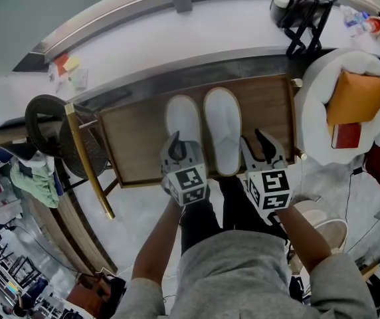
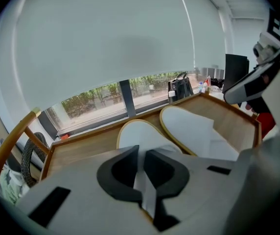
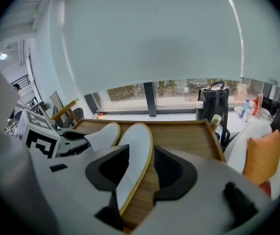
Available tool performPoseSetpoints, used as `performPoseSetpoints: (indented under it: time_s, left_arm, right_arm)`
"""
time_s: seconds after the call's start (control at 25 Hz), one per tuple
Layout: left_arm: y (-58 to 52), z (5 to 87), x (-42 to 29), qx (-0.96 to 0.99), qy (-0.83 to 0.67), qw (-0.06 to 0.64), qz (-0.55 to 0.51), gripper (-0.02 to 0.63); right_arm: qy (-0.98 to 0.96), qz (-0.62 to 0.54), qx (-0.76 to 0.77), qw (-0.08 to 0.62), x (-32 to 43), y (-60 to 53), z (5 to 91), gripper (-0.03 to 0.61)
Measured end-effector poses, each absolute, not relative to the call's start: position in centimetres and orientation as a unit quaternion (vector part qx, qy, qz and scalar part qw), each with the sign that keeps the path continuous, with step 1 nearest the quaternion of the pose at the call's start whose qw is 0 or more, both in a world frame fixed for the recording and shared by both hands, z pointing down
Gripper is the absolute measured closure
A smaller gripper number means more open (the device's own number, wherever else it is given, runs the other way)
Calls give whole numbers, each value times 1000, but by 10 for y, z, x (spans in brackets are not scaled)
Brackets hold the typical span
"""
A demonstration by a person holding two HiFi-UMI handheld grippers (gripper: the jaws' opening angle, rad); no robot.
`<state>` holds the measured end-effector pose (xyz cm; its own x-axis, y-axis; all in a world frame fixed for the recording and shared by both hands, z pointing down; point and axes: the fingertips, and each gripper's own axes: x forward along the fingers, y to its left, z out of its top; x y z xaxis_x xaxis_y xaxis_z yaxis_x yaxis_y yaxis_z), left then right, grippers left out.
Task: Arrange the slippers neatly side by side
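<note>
Wooden table [image 1: 137, 145] bears two white slippers [image 1: 222, 125], left tongs [image 1: 177, 145] pinching one.

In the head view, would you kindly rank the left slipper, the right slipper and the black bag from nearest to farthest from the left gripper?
1. Left slipper, pinched in the left gripper's tongs.
2. Right slipper, alongside on its right.
3. Black bag, far back, to the right.
</note>
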<state>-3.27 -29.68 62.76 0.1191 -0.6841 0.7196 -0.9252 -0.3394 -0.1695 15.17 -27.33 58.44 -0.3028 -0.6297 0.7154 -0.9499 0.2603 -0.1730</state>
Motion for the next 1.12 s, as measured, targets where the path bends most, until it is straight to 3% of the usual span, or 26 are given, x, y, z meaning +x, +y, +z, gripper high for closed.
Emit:
performPoseSetpoints:
  time_s: [0.2, 0.4, 0.88, 1.12]
  left_arm:
    - [-295, 626, -29, 734, -551, 171, 359, 574]
    - [-287, 626, -20, 756, -518, 218, 337, 377]
    - [-266, 584, -21, 785, -472, 219, 337, 350]
    - [-265, 520, -39, 785, -517, 201, 275, 351]
  right_arm:
    - [-753, 303, 525, 257, 153, -275, 583, 411]
    - [-754, 301, 525, 255, 155, -275, 580, 411]
    - [-769, 260, 533, 240, 165, -286, 514, 411]
    - [-782, 227, 537, 218, 174, -285, 462, 413]
